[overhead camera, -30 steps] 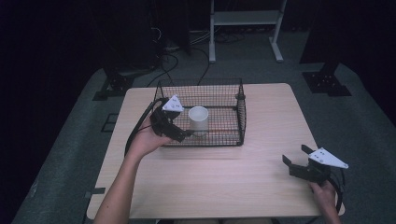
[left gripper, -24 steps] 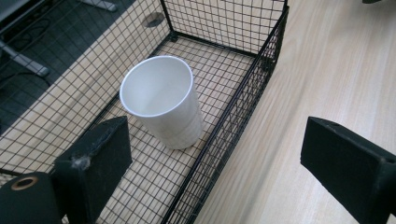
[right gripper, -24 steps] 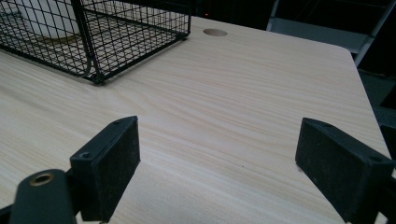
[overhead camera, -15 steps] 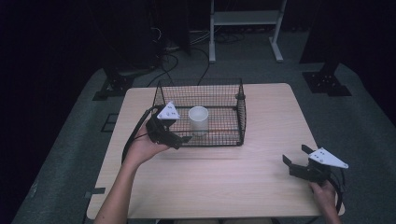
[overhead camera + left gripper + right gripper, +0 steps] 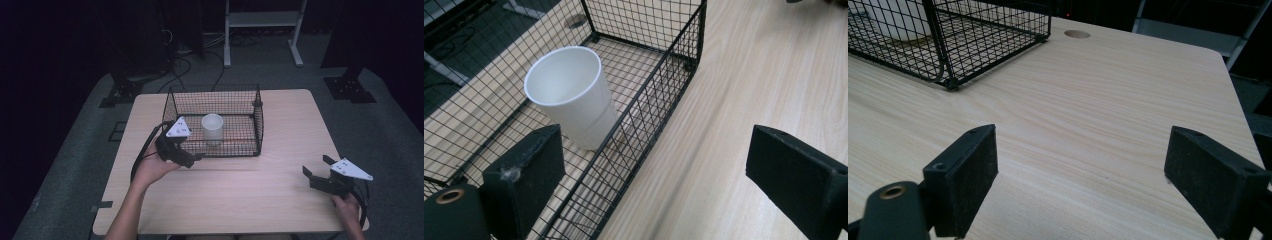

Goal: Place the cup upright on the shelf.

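A white paper cup (image 5: 212, 127) stands upright inside a black wire basket (image 5: 225, 148) on the wooden table. My left gripper (image 5: 194, 159) hovers at the basket's near-left corner, open. In the left gripper view the cup (image 5: 569, 95) is ahead and to the left. There the left gripper (image 5: 659, 165) has one jaw over the basket floor and the other over the table. The basket wall (image 5: 664, 85) runs between the jaws untouched. My right gripper (image 5: 316, 166) rests low near the table's front right, open with nothing between its fingers. The right gripper (image 5: 1078, 165) faces bare wood, with the basket (image 5: 973, 45) far left.
The table (image 5: 250, 200) is light wood with a round cable hole (image 5: 1077, 34) near its far edge. Dark floor, cables and a white metal stand (image 5: 260, 20) lie beyond it. Broad bare wood stretches between the basket and the right gripper.
My left gripper has drawn back from beside the cup toward the near-left corner of the basket and sunk a little. Its jaws stay apart. The right gripper has kept still.
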### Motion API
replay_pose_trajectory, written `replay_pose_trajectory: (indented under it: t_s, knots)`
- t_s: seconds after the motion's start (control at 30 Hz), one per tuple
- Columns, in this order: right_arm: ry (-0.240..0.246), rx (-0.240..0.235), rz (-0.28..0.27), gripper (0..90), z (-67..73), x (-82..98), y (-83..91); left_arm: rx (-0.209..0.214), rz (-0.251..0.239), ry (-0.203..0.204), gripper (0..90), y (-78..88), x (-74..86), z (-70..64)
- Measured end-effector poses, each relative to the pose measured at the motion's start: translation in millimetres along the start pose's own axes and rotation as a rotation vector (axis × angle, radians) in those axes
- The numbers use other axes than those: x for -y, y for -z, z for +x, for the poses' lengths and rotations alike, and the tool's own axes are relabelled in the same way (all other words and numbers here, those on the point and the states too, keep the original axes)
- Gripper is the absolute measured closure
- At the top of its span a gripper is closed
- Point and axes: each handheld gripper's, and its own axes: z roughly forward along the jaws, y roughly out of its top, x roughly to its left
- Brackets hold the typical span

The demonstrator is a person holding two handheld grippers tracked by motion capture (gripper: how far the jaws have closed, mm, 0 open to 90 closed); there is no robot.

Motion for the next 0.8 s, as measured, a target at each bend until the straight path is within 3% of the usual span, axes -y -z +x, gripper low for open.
replay_pose_trajectory:
  t_s: [0.53, 0.8]
  knots:
    - [0.001, 0.001, 0.001, 13.1, 0.2, 0.0, -0.1, -0.013, -0.031, 0.006, 8.0, 7.0, 15.0, -13.3]
    - [0.002, 0.001, 0.002, 13.0, 0.2, -0.1, -0.1, -0.012, -0.044, 0.03, 8.0, 9.9, 26.3, -17.7]
